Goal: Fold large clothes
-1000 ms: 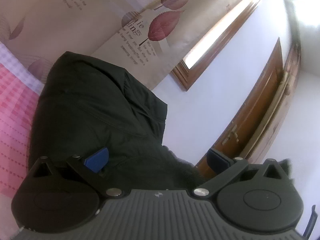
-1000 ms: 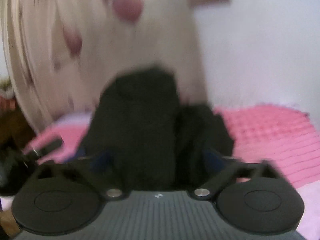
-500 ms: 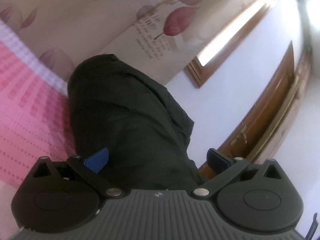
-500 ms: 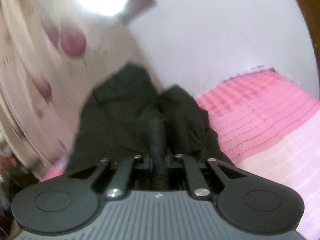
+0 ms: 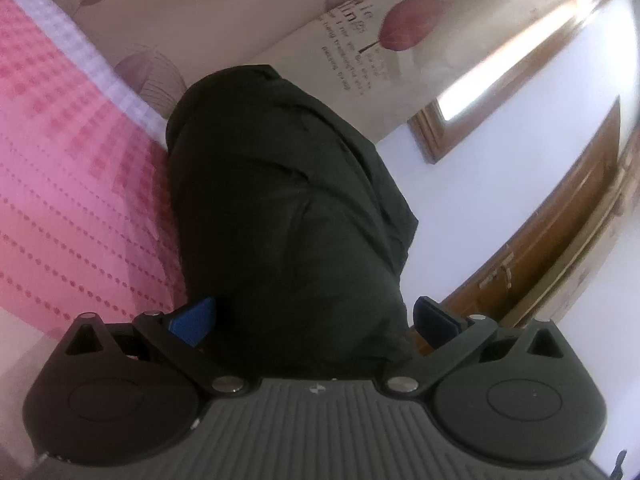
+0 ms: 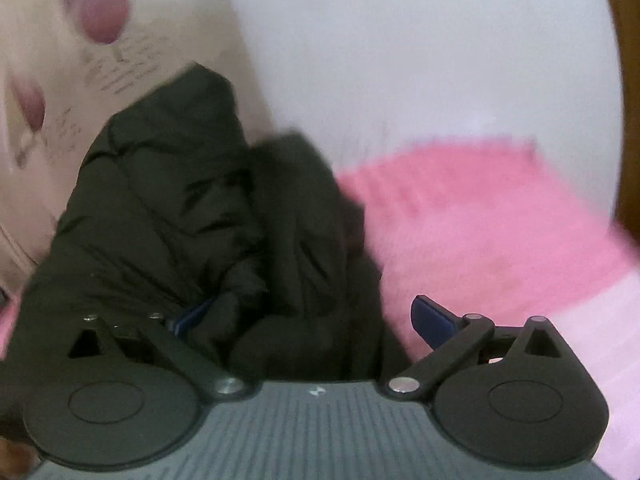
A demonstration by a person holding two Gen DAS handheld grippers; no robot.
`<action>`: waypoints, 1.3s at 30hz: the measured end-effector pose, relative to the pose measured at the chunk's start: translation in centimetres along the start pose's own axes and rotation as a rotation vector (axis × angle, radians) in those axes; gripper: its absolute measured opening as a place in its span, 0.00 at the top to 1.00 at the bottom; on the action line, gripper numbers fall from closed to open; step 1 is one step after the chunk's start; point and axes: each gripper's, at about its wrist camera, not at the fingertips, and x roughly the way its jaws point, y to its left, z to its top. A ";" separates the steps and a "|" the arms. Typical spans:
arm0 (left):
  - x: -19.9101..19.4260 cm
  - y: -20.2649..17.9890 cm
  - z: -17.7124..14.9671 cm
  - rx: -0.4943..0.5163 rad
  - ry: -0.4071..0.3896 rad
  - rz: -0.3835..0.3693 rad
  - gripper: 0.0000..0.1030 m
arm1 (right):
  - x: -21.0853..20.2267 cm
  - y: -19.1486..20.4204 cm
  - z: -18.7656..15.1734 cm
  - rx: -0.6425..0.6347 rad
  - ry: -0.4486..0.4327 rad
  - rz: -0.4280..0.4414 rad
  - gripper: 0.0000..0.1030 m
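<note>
The right gripper [image 6: 316, 320] was pinching a fold of the black puffy jacket [image 6: 192, 216] half a second ago. Now its jaws are opening wide, and the jacket sits loose between them, not squeezed. That likely means this fold is put down. The left gripper [image 5: 316, 316] has wide jaws too, with the jacket bulging between them. The jacket lies in a heap on the pink bed cover [image 5: 72, 184], with the leaf-print curtain [image 5: 248, 12] behind it.

Bedroom in a home: a bed [image 5: 72, 184] with a pink woven cover, a leaf-printed curtain [image 5: 248, 12], a wood-framed window [image 5: 500, 92], a wooden door [image 5: 560, 240] and white walls.
</note>
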 end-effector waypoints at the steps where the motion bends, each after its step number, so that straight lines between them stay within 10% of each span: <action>1: -0.1 0.1 0.2 -0.005 -0.004 0.001 0.00 | -0.1 -0.3 -0.3 0.038 0.001 0.027 0.14; 10: -5.0 -2.8 4.0 0.167 -0.097 -0.058 0.00 | -3.4 5.2 -8.1 0.209 0.048 0.246 0.34; 15: -6.2 -3.0 3.6 0.155 -0.047 -0.076 0.00 | -5.9 8.2 -11.2 0.205 -0.014 0.199 0.28; 23: -5.9 -3.0 1.1 0.211 -0.037 -0.077 0.00 | -12.4 10.8 -5.1 0.054 -0.258 0.063 0.09; 31: -5.5 -3.1 0.9 0.286 -0.003 -0.064 0.00 | -0.2 16.1 5.2 -0.102 -0.057 0.006 0.02; 33: -5.4 -3.3 0.7 0.315 -0.002 -0.049 0.00 | 2.2 17.0 5.7 -0.123 -0.004 0.039 0.64; 34: -5.4 -3.4 0.6 0.325 -0.003 -0.042 0.00 | 1.8 17.5 5.6 -0.141 -0.018 0.026 0.78; 39: -5.1 -3.5 0.6 0.335 0.025 -0.084 0.00 | -2.2 15.7 2.4 -0.198 -0.160 -0.038 0.88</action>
